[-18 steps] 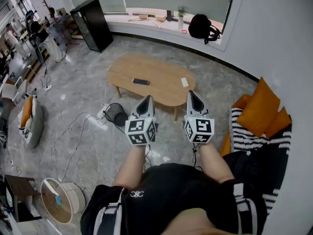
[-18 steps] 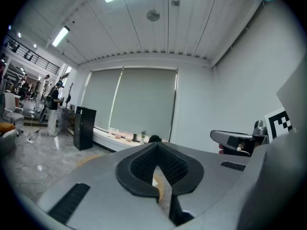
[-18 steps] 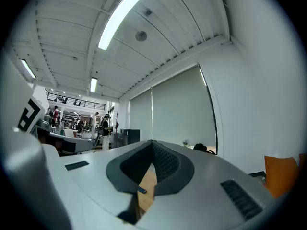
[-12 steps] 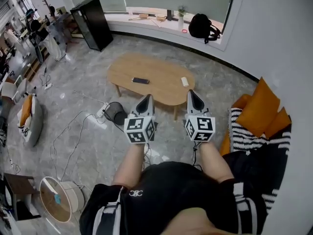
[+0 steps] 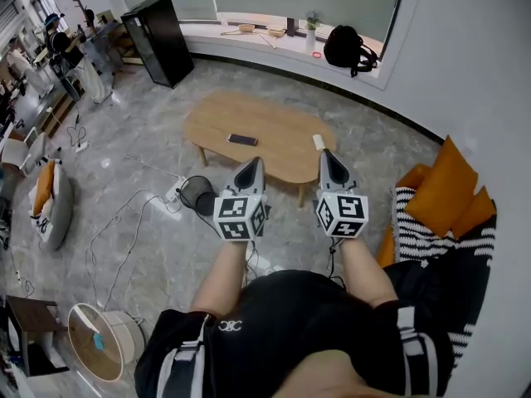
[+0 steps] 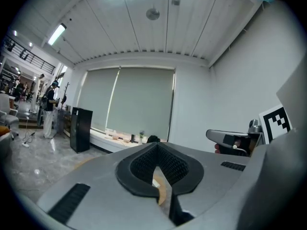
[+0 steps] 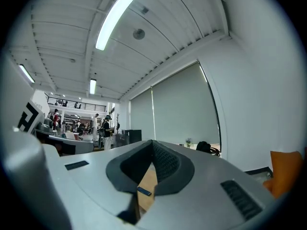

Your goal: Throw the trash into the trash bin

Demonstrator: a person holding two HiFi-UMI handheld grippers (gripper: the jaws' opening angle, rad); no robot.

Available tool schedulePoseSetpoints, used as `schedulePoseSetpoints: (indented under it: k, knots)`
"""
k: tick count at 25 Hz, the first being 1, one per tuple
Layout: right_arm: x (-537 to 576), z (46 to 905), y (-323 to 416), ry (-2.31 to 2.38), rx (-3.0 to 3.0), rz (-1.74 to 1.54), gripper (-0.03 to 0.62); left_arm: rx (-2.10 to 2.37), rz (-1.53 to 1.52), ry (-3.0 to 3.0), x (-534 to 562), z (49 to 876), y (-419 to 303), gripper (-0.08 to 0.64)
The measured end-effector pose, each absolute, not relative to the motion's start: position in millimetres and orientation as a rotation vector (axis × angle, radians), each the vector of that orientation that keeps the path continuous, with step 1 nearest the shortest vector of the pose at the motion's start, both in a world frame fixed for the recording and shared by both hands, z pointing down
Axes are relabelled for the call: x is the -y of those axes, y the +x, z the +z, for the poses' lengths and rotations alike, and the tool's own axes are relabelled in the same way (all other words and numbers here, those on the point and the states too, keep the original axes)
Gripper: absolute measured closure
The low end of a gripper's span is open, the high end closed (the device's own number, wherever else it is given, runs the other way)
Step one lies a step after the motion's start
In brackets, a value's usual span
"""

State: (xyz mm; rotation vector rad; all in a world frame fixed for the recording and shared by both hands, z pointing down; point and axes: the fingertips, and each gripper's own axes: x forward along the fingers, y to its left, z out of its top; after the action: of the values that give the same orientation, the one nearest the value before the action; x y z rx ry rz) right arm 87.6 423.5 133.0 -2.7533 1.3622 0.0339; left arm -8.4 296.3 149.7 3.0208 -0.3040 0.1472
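Head view: small white trash (image 5: 317, 142) on right end of oval wooden table (image 5: 274, 123), too small to identify, just beyond tip of right gripper (image 5: 329, 154). Black mesh trash bin (image 5: 196, 194) on floor by table's left leg, beside left gripper (image 5: 255, 163). Both grippers level, jaws pressed together, nothing pinched. Gripper views: only a table sliver past closed jaws. Dark phone (image 5: 242, 139) mid-table.
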Motion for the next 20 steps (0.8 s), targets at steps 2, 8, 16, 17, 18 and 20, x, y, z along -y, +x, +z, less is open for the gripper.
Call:
schedulePoseSetpoints:
  k: [2,8,16,17,18,20]
  knots:
    - [-414,133,89,-2.77,-1.346,0.041,0.581,0.297,0.143,3.031,-286,150,-7,0.558]
    - [-394,141,87,-2.787,-1.294,0.039,0.581,0.27,0.166,3.048,-266,159,-8,0.558]
    - [-379,150,103,-2.802,-1.288,0.023,0.581,0.216,0.168,3.031,-255,162,11,0.558]
    - [-376,150,107,-2.802,-1.284,0.023,0.581,0.214,0.173,3.031,-252,164,15,0.558]
    - [-374,150,111,-2.802,-1.282,0.024,0.581,0.215,0.178,3.03,-249,166,18,0.558]
    - [-368,150,121,-2.8,-1.279,0.027,0.581,0.221,0.189,3.031,-242,168,26,0.558]
